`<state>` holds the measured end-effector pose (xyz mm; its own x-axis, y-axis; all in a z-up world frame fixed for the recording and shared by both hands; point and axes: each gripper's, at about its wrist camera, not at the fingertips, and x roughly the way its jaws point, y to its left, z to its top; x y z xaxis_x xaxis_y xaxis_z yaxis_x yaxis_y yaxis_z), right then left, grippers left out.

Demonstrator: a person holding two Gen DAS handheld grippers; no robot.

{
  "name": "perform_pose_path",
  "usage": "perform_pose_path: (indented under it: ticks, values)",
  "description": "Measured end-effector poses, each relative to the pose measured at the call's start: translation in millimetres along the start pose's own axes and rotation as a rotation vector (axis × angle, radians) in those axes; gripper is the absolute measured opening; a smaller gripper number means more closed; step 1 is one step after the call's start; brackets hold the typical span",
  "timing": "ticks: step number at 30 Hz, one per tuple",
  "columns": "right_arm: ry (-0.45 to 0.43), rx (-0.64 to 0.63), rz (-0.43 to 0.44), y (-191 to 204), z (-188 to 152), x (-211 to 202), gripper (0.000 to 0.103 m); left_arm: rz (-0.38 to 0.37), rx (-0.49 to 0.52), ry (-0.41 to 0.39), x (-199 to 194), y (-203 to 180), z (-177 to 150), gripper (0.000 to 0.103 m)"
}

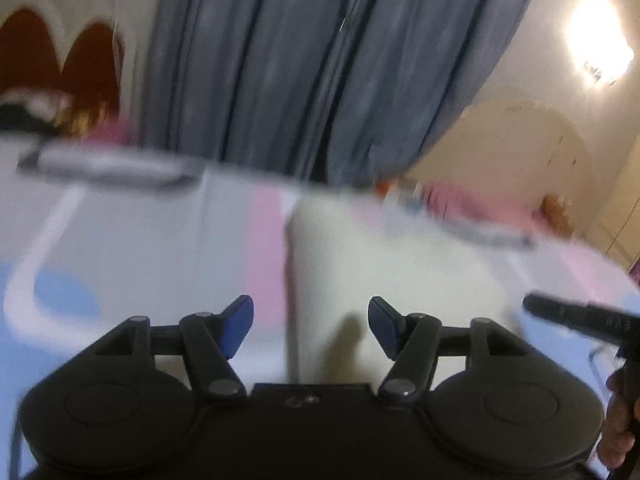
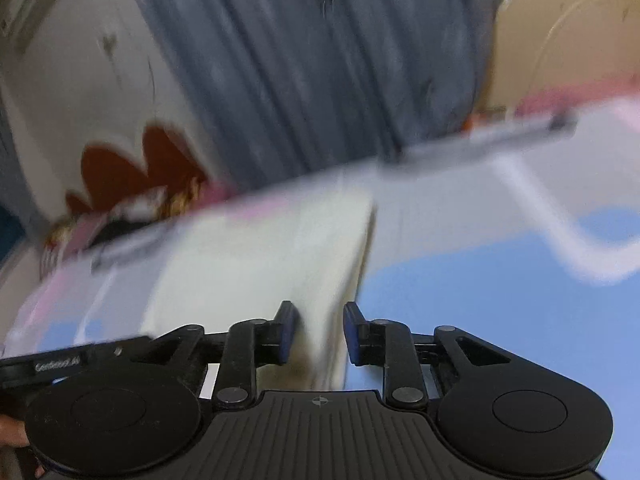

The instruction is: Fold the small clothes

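A cream-white small garment point(image 1: 360, 264) lies flat on a pale blue and pink mat; it also shows in the right wrist view point(image 2: 256, 264). My left gripper point(image 1: 311, 322) is open and empty, with the garment's near part between and ahead of its blue pads. My right gripper point(image 2: 317, 330) is open, its pads on either side of the garment's near right edge. Whether they touch the cloth is unclear. Both views are motion-blurred. The right gripper's body point(image 1: 580, 316) shows at the right edge of the left wrist view.
The mat point(image 2: 500, 292) has pale blue, white and pink patches. Grey-blue curtains point(image 1: 288, 60) hang behind the far edge. Pink clutter point(image 1: 460, 200) lies at the back right. A wall lamp point(image 1: 596, 46) glows at upper right.
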<state>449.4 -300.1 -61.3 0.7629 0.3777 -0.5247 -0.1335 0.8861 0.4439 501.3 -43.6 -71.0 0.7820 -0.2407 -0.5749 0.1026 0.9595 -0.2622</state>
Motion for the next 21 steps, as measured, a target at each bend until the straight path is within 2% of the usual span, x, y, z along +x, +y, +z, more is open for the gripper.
perform_pose_path:
  ticks: [1,2,4,5,6,7,8,11,13,14,17,19,21]
  values:
    - [-0.008,-0.005,0.002,0.5,4.5,1.4,0.025,-0.018,-0.013,-0.011,5.3,-0.4,8.9,0.054]
    - [-0.005,-0.012,-0.003,2.0,8.3,7.0,0.025,-0.052,-0.026,-0.017,11.9,-1.3,16.0,0.040]
    - [0.001,-0.045,-0.005,9.6,11.8,21.9,0.025,-0.120,-0.040,-0.008,30.4,-5.8,24.6,0.039]
    - [0.010,-0.078,-0.022,13.5,10.5,30.1,0.023,-0.113,-0.035,0.034,45.6,-9.8,25.8,0.041]
    - [0.058,-0.113,-0.056,17.7,9.2,46.4,0.019,-0.090,-0.027,0.100,61.5,-12.9,23.3,0.042]
    - [0.120,-0.135,-0.094,19.9,4.9,62.0,0.018,-0.069,-0.002,0.134,71.2,-15.9,18.5,0.043]
    - [0.123,-0.153,-0.115,20.2,1.1,67.6,0.018,-0.059,0.034,0.115,71.6,-19.4,15.3,0.045]
    - [0.118,-0.154,-0.131,21.7,3.8,60.9,0.019,-0.057,0.063,0.098,48.2,-22.4,16.3,0.043]
    - [0.046,-0.142,-0.086,25.3,2.4,31.1,0.019,-0.091,0.040,0.060,17.1,-14.9,5.6,0.043]
    - [0.031,-0.141,-0.074,27.9,-0.6,19.5,0.019,-0.075,0.046,0.053,10.4,-14.6,0.8,0.043]
    - [0.049,-0.179,-0.023,41.2,-24.1,-7.1,0.019,-0.017,0.088,0.048,-17.4,-11.3,-30.8,0.043]
    - [0.113,-0.203,0.013,48.3,-46.1,-17.3,0.019,-0.005,0.059,0.093,-25.2,-5.4,-53.4,0.043]
    - [0.189,-0.249,0.008,53.5,-65.0,-17.2,0.019,0.011,0.066,0.122,-33.7,-3.3,-76.9,0.044]
